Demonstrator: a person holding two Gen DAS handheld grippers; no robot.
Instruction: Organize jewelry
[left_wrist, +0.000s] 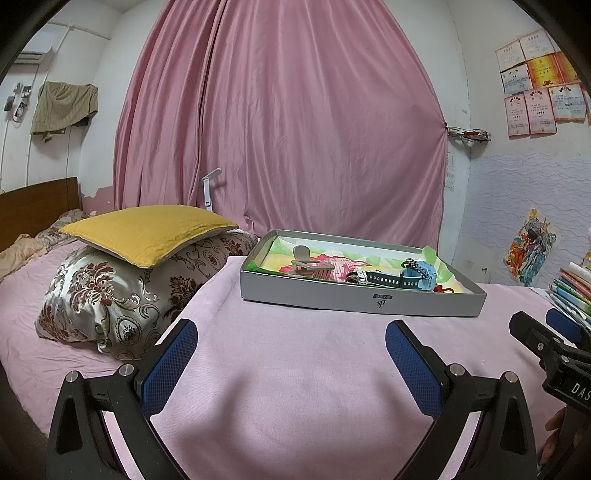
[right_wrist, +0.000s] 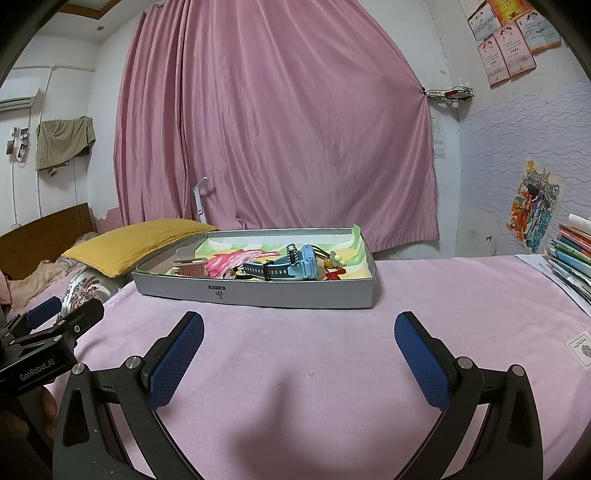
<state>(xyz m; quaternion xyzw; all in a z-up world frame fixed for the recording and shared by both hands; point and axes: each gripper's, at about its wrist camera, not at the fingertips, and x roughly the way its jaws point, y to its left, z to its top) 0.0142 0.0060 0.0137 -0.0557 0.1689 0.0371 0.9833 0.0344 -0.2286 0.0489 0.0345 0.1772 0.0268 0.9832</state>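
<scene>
Both claws hang released and empty over the pink bedspread (right_wrist: 314, 369), nearer the cameras than the grey box (right_wrist: 255, 293): the left claw (left_wrist: 291, 354) and the right claw (right_wrist: 299, 350) each show their blue pads spread wide with nothing between them. No jewelry shows on the spread on the near side of the box. Inside the box, the pieces lie together on a colourful liner: a beige hair clip (left_wrist: 308, 264) toward its left end, a blue watch (right_wrist: 295, 267) toward its right, with a small red trinket (right_wrist: 334, 274) just beside the watch. All the pieces in view thus sit in the box; this fits either a gathering completed or a loose heap awaiting sorting.
</scene>
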